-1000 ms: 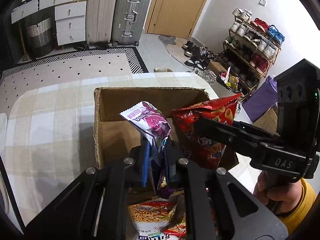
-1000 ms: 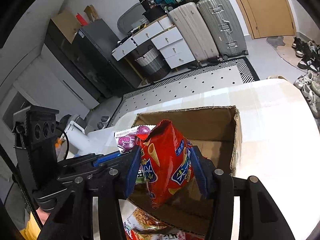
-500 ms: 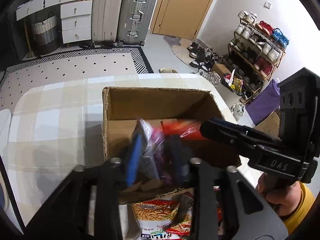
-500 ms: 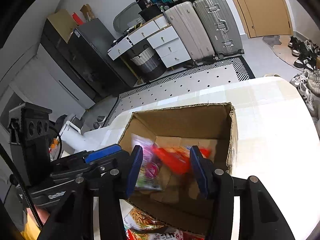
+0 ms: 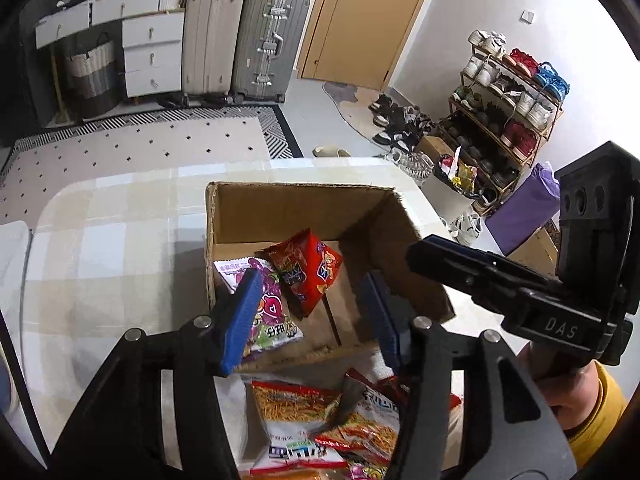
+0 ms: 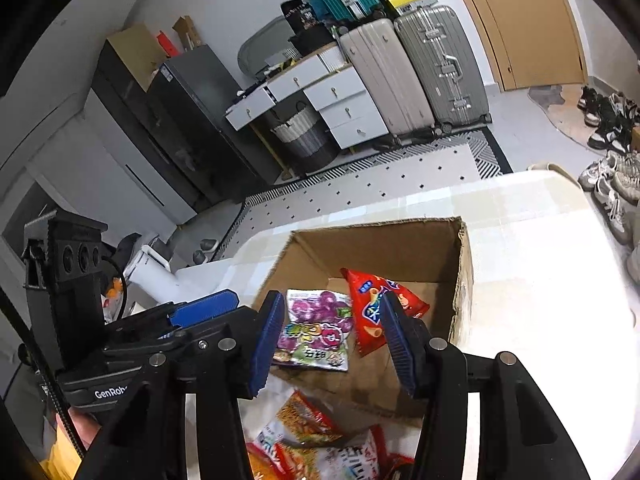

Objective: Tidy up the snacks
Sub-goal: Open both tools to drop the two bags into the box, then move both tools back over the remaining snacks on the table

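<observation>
- Left gripper is hovering over the open brown cardboard box, its jaws having just been opening, nothing between them.
- Right gripper is hovering there too, released and empty.
- Purple foil snack packet and red foil snack bag are lying side by side inside that box.

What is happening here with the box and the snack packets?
A person is sorting snacks into a cardboard box with a hand-held gripper in each hand. A purple packet and a red packet lie on the box floor. The left hand-held gripper, whose jaws have just been opening, and the right hand-held gripper both hang empty above the box. More snack packets wait on the table in front of the box.
</observation>
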A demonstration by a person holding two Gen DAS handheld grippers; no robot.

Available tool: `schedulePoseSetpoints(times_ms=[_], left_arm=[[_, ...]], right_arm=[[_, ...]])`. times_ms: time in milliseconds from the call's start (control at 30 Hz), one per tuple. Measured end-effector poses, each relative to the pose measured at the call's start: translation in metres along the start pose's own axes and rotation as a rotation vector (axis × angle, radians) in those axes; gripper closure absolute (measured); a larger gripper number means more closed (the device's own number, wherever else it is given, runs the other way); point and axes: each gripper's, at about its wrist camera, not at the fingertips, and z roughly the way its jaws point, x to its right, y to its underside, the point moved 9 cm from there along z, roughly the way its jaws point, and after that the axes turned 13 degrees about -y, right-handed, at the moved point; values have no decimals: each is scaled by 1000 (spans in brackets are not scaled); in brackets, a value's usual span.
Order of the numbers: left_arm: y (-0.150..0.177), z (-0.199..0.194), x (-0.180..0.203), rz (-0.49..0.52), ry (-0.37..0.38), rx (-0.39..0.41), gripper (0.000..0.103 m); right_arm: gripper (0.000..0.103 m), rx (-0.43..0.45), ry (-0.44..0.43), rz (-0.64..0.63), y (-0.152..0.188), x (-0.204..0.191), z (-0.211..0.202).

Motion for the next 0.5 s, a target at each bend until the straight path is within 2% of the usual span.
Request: schedulePoseSetpoints(times_ms=[67,133,200,333,500], left_arm=[[3,-19,3,1,-12,30,45],[4,-40,6,1,-18,63,35],[8,-63,10,5,-27,91,32],[15,-110,16,7,-61,148,25],[28,-165,24,20,-98,200,24]], right_arm=[[52,12,-5,-13,0,-10,-8],[52,28,-14,-27,1,-22,-20],[52,44,-19,-35,4,-32,-31],[52,75,-33,-65,10,-56,-57],[52,98,-32,-97,23,-80,-88]])
